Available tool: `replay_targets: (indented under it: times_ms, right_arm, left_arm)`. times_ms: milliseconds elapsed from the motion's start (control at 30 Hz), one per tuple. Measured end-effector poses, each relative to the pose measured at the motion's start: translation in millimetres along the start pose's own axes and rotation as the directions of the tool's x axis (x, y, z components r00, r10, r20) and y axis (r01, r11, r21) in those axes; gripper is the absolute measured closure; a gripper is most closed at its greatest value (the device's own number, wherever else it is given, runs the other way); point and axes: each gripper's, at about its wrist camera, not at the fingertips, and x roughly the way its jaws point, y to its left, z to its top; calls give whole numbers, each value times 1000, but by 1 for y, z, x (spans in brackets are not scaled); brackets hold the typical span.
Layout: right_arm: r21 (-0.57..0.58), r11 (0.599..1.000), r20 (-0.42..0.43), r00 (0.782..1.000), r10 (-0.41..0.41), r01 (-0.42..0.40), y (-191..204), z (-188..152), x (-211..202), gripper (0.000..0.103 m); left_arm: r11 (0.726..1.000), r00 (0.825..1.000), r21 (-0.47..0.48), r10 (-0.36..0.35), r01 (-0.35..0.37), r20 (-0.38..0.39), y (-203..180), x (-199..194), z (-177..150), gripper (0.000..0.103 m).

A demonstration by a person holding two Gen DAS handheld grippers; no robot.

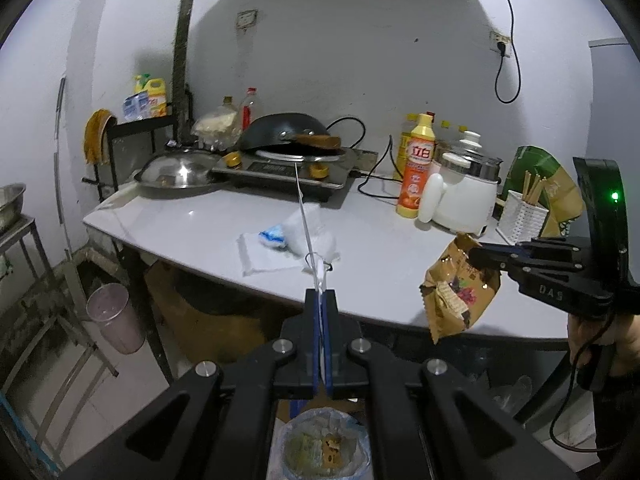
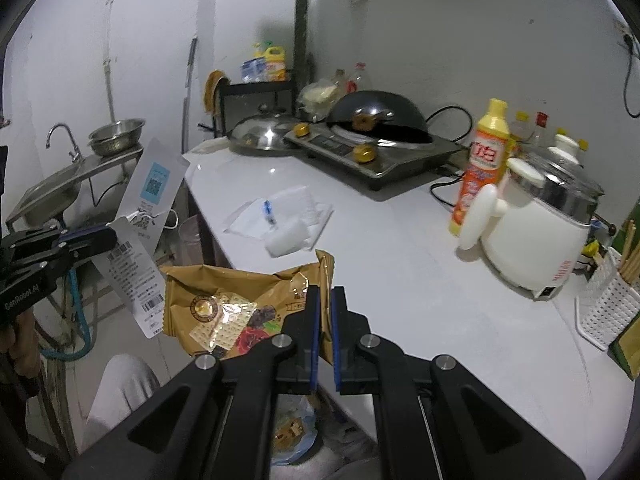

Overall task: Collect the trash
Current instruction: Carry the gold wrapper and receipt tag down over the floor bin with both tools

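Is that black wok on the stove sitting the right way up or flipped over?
Flipped over. The wok shows its rounded outer bottom upward and its rim rests tilted on the stove.

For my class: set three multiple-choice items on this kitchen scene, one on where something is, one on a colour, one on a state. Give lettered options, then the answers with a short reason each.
1. Where is the bin?
A. On the counter
B. Below the grippers, on the floor
C. In the sink

2. What colour is the wrapper held by the right gripper?
A. Blue
B. Brown
C. Red

3. What is the state of the left gripper?
A. Wide open and empty
B. Shut on the paper tags
C. Shut on the wok

Answers:
1. B, as both wrist views show the lined bin low between the fingers, under the counter edge.
2. B, as the snack wrapper is brown with a printed picture.
3. B, as the right wrist view shows the white tags hanging from its closed fingers.
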Motion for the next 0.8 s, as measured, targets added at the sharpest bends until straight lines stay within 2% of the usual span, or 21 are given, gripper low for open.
replay_targets:
  times_ms: [467,800]
  right_arm:
    - [-92,991,-109,991,82,-92,77,-44,43,98]
    - [-99,987,-229,968,101,-127,99,-97,91,98]
  left_arm:
    - [996,996,-80,18,-26,-91,38,12,-63,102]
    - [991,984,-130,16,-40,-176,58,38,-108,102]
